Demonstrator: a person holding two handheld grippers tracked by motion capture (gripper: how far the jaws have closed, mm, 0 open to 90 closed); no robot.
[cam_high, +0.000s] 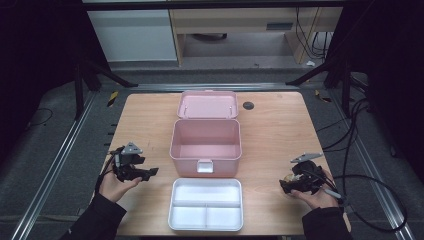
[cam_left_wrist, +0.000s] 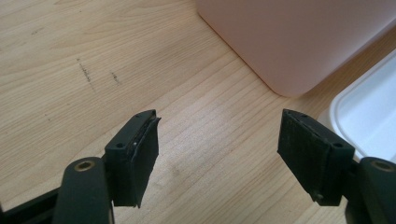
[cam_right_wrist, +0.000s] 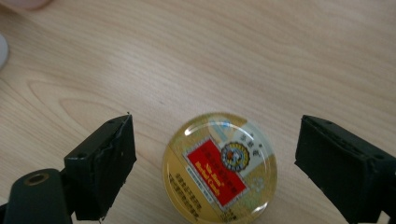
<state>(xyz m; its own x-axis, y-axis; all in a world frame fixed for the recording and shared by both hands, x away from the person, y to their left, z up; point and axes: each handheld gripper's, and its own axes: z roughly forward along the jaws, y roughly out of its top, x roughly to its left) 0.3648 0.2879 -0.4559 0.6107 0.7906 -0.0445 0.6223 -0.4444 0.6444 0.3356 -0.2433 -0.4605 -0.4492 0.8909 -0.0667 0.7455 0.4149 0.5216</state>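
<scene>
Right now the round tin (cam_right_wrist: 219, 165), gold-lidded with a red label, lies flat on the wooden table (cam_high: 280, 130), well to the right of the pink box (cam_high: 205, 145) and near the table's right edge. In the right gripper view it sits between the two black jaws, which stand wide apart with bare wood showing on either side of it, so the right gripper (cam_high: 294, 184) is spread and touches nothing yet. My reading is that the step in hand is the approach to a first grasp on the tin.

The next move calls for lowering and centring the jaws about the tin's rim, then closing squarely; a slick, shallow, round lid could squirt out if pinched off-centre.

Left of the pink box, the left gripper (cam_left_wrist: 219, 154) hangs over bare wood just beside the box's near corner, jaws parted and empty. The box's lid (cam_high: 208, 104) lies back behind it, and a white divided tray (cam_high: 207, 204) sits just in front of it.
</scene>
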